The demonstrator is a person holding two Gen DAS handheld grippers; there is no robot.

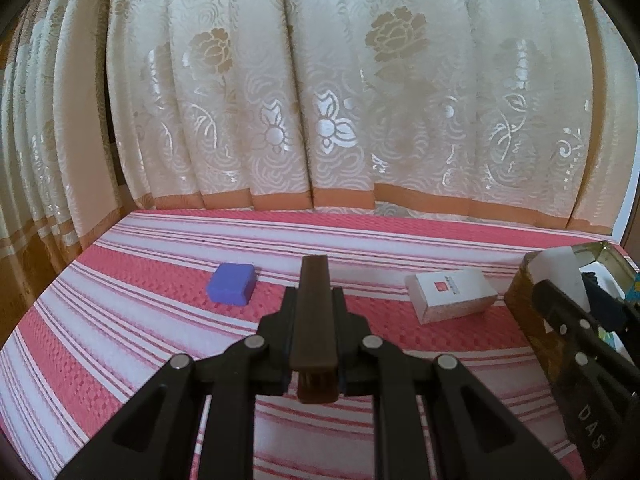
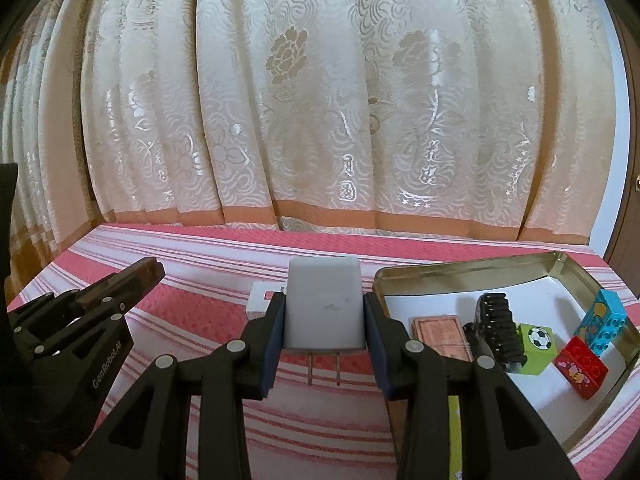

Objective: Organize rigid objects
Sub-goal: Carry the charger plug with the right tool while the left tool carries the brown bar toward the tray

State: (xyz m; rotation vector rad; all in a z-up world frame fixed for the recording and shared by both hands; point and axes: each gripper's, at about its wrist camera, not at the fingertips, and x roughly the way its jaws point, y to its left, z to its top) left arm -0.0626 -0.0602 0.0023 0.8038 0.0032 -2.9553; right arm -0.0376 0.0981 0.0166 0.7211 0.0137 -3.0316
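Both claws loaded, left claw (image 1: 314, 300) clamped on a brown bar (image 1: 314, 312), right claw (image 2: 324, 320) pinching a charger (image 2: 324, 308); risk: claws collide near the tin (image 2: 472, 272).

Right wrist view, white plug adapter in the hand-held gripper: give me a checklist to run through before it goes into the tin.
1. Right hand-held gripper clamped on the white plug adapter, pads on both sides: ok.
2. Adapter's prongs hang free above the striped cloth: ok.
3. Tin open, white floor bare near its back: ok.
4. Adapter over the tin: not ok, it is left of the rim.
5. Left hand-held gripper shut on the dark brown bar: ok.
6. Blue block and white box lying outside the tin: not ok.
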